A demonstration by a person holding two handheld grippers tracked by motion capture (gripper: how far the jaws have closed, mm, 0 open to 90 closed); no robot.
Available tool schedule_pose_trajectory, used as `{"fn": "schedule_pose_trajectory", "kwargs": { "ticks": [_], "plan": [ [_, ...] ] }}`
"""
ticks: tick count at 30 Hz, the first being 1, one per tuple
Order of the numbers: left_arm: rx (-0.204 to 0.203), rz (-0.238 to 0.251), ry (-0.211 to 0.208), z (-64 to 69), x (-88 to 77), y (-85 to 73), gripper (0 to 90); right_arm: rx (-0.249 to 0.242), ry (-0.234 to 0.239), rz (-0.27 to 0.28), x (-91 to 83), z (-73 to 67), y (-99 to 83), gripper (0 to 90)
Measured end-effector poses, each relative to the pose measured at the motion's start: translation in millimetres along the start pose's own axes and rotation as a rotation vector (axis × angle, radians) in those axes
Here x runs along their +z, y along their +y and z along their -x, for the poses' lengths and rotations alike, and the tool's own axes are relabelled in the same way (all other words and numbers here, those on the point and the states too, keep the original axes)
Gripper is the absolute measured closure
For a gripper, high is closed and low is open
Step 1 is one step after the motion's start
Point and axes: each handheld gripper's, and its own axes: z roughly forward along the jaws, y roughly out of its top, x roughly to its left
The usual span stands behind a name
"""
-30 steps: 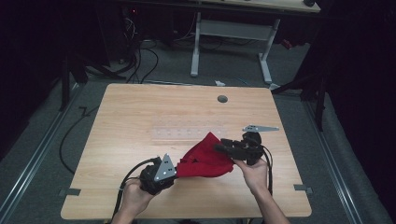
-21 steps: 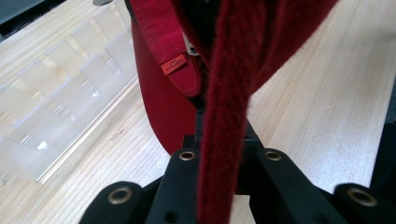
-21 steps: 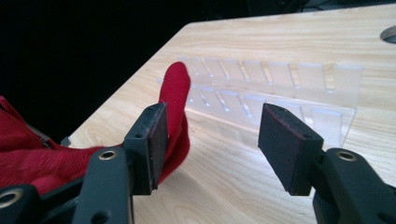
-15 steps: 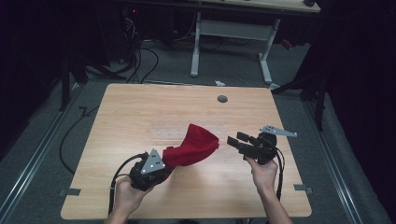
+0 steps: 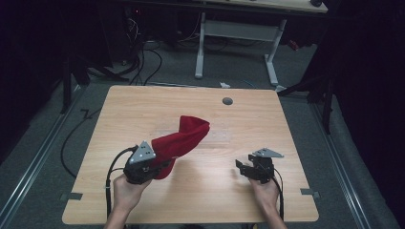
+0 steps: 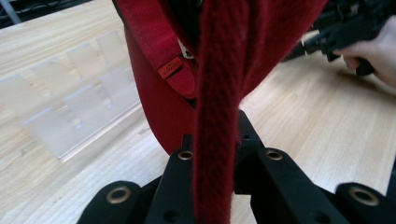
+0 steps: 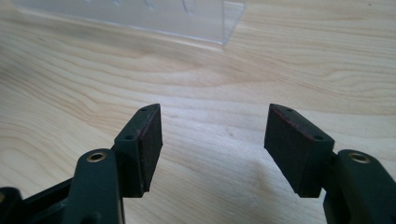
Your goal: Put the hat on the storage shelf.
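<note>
Near the table's [image 5: 143, 102] front edge, your left gripper [image 5: 157, 168] clamps a red knitted hat [image 5: 184, 138], lifted above the wood; your right gripper [image 5: 241, 168], since lowered, has let go. In the left gripper view, ribbed red fabric [image 6: 215, 116] is pinched tight. In the right gripper view, the right gripper [image 7: 212, 144] has just been opening, holding nothing, near a clear plastic tray [image 7: 140, 11].

A deep red cloth [image 5: 180, 140] with a small orange label [image 6: 170, 69] sewn on one fold. Both the left gripper [image 5: 157, 168] and the right gripper [image 5: 242, 168] are black, each topped by a grey plate; the right one's pads [image 7: 150, 140] are dark with a reddish tinge. The table [image 5: 143, 109] is pale wood with darker grain lines. On it lies a clear, colourless plastic stand [image 7: 140, 14], and there is a grey round cap [image 5: 227, 101] near the far edge.
</note>
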Motion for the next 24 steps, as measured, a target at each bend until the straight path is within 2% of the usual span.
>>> {"fn": "schedule_pose_trajectory", "kwargs": {
  "ticks": [5, 8, 13, 16, 24],
  "plan": [
    [-0.041, 0.043, 0.014, -8.1, -1.0, 9.3, 84.2, -0.031, -0.039, -0.027, 7.3, -2.2, -5.2, 35.8],
    [-0.068, 0.066, 0.014, -13.6, 0.2, 13.3, 84.1, -0.087, -0.075, -0.045, 10.8, -8.2, -6.9, 34.7],
    [-0.104, 0.087, 0.022, -21.8, 3.8, 21.0, 83.9, -0.07, -0.071, -0.048, 11.2, -6.7, -6.4, 33.8],
    [-0.097, 0.106, 0.041, -23.0, 2.0, 24.5, 83.6, -0.069, -0.069, -0.049, 11.2, -6.9, -6.5, 33.4],
    [-0.117, 0.178, 0.073, -32.3, -0.4, 41.3, 83.5, -0.069, -0.065, -0.049, 11.3, -6.9, -6.5, 32.3]
  ]
}}
